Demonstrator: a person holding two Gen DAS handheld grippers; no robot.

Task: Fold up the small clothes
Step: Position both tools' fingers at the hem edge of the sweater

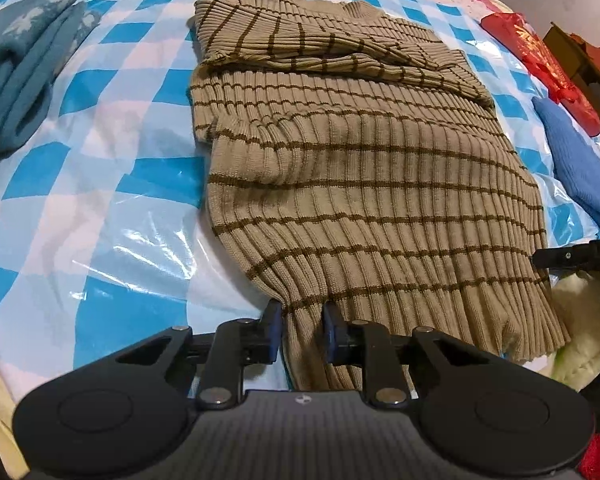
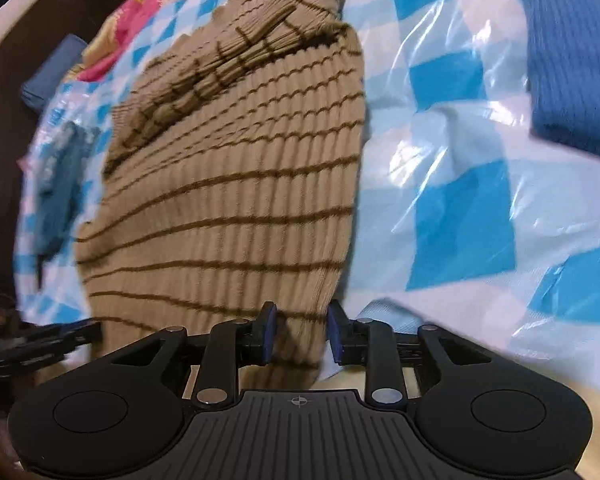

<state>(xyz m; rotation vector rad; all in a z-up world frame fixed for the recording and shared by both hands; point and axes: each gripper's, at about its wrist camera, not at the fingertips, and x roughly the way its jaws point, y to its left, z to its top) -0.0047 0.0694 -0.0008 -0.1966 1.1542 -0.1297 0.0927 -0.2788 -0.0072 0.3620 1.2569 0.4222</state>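
Both Grippers Pinching the Near Hem for the Next Fold

Left wrist view:
Plainly spread on the checked plastic sheet (image 1: 100,184): tan striped sweater (image 1: 360,184), collar far, hem near, both sleeves already crossed over the chest so the body reads as one narrow panel. Left gripper (image 1: 302,332) at the near left hem corner, blue pads on either side of a bunched pleat of ribbing, seemingly clamped on it. Probably gripped at the corner so the hem can rise evenly. Tip of the other gripper just visible at the right edge, beside the hem. Teal knit (image 1: 16,80) folded at far left, blue garment (image 1: 576,164) at right, both well apart, likely kept out of the working area.

Right wrist view:
Blurred. Right gripper (image 2: 302,332) at the near right hem corner, fabric bunched between the pads, apparently held, though a slight gap shows beside the right pad. Matching hold suggests a hem-to-collar fold.
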